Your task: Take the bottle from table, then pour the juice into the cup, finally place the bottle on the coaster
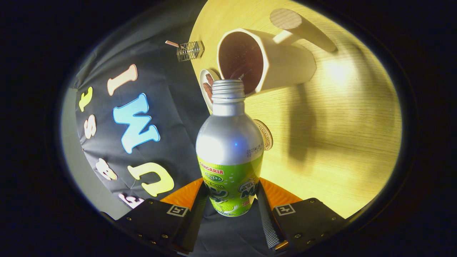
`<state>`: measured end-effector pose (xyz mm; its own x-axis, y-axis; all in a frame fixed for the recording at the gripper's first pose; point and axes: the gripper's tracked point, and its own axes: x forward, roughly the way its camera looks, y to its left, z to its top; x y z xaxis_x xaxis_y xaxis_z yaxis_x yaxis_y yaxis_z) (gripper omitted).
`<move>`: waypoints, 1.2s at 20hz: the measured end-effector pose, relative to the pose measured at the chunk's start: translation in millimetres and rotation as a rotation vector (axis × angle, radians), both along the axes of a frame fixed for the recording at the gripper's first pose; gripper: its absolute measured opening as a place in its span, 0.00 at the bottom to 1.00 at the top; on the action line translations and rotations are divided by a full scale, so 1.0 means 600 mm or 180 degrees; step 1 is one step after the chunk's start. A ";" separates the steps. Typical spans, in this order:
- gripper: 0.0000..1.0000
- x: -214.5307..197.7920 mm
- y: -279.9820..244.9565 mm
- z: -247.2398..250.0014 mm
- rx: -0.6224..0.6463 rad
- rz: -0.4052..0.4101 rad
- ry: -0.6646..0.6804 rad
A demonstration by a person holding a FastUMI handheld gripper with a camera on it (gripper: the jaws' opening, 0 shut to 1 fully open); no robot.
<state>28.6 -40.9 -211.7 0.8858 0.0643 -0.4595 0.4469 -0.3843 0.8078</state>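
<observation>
Gripper view, looking forward along the two fingers: the gripper (231,205) clamps a bottle (229,150) between its fingers, one finger pressing on each side of the bottle's lower body. The bottle is metal, silver on the shoulder and neck, with a bright green label around its lower half. Its cap is off and the threaded mouth is open. What is inside the bottle cannot be seen.

The whole scene is rotated, so the wooden table (339,142) appears as a wall on one side of the bottle and the dark booth cloth on the other. Just beyond the bottle's mouth is a cup (282,62), a pale, straight-sided mug with a handle. The cup's open top faces the camera and sits close to the bottle's mouth, nearly touching it. The inside of the cup looks dark reddish brown; whether that is liquid or the cup's own lining cannot be told.

Beside the bottle's shoulder, on the table, lies a round coaster (266,135), partly hidden behind the bottle. Near the cup's rim is a small white dish (206,85) holding something brown. Farther off, at the table's edge, is a small clear holder (190,50) with a thin stick poking from it.
</observation>
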 end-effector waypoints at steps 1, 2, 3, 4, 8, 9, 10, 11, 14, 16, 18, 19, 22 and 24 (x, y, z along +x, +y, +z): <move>0.73 0.000 0.000 0.002 0.0019 -0.0011 -0.0002; 0.73 -0.001 -0.001 0.004 0.0038 -0.0028 -0.0005; 0.73 0.000 0.000 0.005 0.0056 -0.0034 -0.0004; 0.73 -0.002 0.000 0.006 0.0068 -0.0042 -0.0003; 0.73 -0.003 -0.002 0.013 0.0137 -0.0076 -0.0033; 0.73 -0.002 -0.004 0.016 0.0180 -0.0103 -0.0047; 0.73 0.000 -0.008 0.019 0.0207 -0.0141 -0.0056; 0.73 0.002 -0.009 0.020 0.0228 -0.0159 -0.0057; 0.73 -0.002 -0.007 0.020 0.0244 -0.0137 -0.0031; 0.73 -0.001 -0.008 0.024 0.0293 -0.0152 -0.0032; 0.73 -0.001 -0.008 0.026 0.0325 -0.0170 -0.0039; 0.73 -0.001 -0.010 0.026 0.0347 -0.0185 -0.0048; 0.73 0.000 -0.008 0.027 0.0397 -0.0175 -0.0047; 0.73 -0.002 -0.009 0.027 0.0454 -0.0184 -0.0034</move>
<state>27.6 -46.2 -195.4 0.8947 0.0769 -0.4400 0.4124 -0.5205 0.7476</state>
